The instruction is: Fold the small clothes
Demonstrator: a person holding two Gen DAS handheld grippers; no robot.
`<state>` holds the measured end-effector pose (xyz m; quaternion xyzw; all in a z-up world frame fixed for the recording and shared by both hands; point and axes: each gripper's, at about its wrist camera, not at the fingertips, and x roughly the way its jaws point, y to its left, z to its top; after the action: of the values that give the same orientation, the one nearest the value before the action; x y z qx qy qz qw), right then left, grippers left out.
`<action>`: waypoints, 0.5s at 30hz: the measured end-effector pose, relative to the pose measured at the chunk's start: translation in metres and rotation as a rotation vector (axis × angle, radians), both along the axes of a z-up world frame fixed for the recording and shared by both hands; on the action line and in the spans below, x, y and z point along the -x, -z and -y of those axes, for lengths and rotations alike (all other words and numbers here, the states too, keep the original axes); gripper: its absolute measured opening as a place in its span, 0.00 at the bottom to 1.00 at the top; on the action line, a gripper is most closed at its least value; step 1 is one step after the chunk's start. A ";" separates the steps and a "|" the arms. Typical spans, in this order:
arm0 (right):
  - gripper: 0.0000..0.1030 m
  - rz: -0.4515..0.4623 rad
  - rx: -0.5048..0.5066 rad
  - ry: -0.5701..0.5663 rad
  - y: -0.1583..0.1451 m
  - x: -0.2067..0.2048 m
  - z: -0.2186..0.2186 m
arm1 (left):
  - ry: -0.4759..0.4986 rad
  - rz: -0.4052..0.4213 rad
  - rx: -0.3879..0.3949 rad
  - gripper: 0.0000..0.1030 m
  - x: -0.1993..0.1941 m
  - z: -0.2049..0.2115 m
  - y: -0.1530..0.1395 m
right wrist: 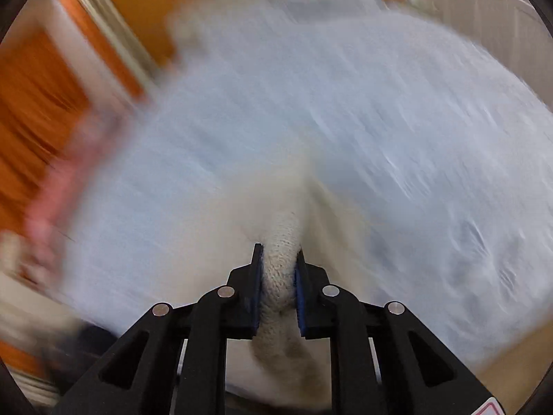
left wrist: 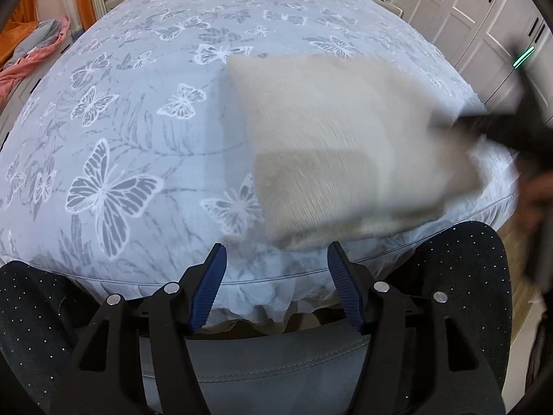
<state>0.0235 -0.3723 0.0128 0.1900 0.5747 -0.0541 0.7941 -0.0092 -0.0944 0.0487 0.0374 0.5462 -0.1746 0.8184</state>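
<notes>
Sweater point(left wrist: 345, 145), one, beige, hangs blurred over the bed point(left wrist: 138, 103); right gripper point(right wrist: 279, 259) pinches it, left gripper point(left wrist: 276, 252) gapes wide, holding nothing.

Blurred by motion in the left wrist view: beige knit garment point(left wrist: 345, 145), edges smeared, far corner hidden behind the dark right gripper point(left wrist: 511, 128). Smeared almost wholly in the right wrist view: butterfly bedspread point(right wrist: 380, 121), pattern unreadable; pink cloth point(right wrist: 58, 204), shape unclear.

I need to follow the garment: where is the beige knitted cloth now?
The beige knitted cloth is over the butterfly bedspread, right of centre in the left wrist view, pinched by the right gripper.
</notes>
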 end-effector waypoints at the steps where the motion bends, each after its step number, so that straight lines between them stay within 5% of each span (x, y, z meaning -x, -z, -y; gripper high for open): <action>1: 0.16 0.003 -0.045 0.025 0.011 0.008 0.002 | 0.006 -0.001 -0.010 0.57 0.000 0.001 0.001; 5: 0.27 0.154 -0.153 0.121 -0.023 0.038 0.013 | 0.008 -0.004 -0.022 0.63 0.002 0.000 0.004; 7: 0.48 0.175 -0.145 0.149 -0.035 0.056 0.018 | 0.017 -0.016 -0.024 0.65 0.001 0.003 0.009; 10: 0.61 0.147 -0.154 0.179 -0.032 0.076 0.018 | 0.063 -0.027 -0.042 0.75 0.002 0.014 0.018; 13: 0.61 0.066 -0.266 0.202 -0.004 0.083 0.015 | 0.111 -0.029 -0.063 0.77 0.004 0.025 0.029; 15: 0.61 0.040 -0.249 0.194 0.004 0.080 0.010 | 0.132 -0.023 -0.096 0.77 0.004 0.033 0.035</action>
<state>-0.0568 -0.3820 0.0093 0.3427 0.5400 -0.0549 0.7668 -0.0131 -0.1278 0.0139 0.1104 0.5598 -0.2023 0.7960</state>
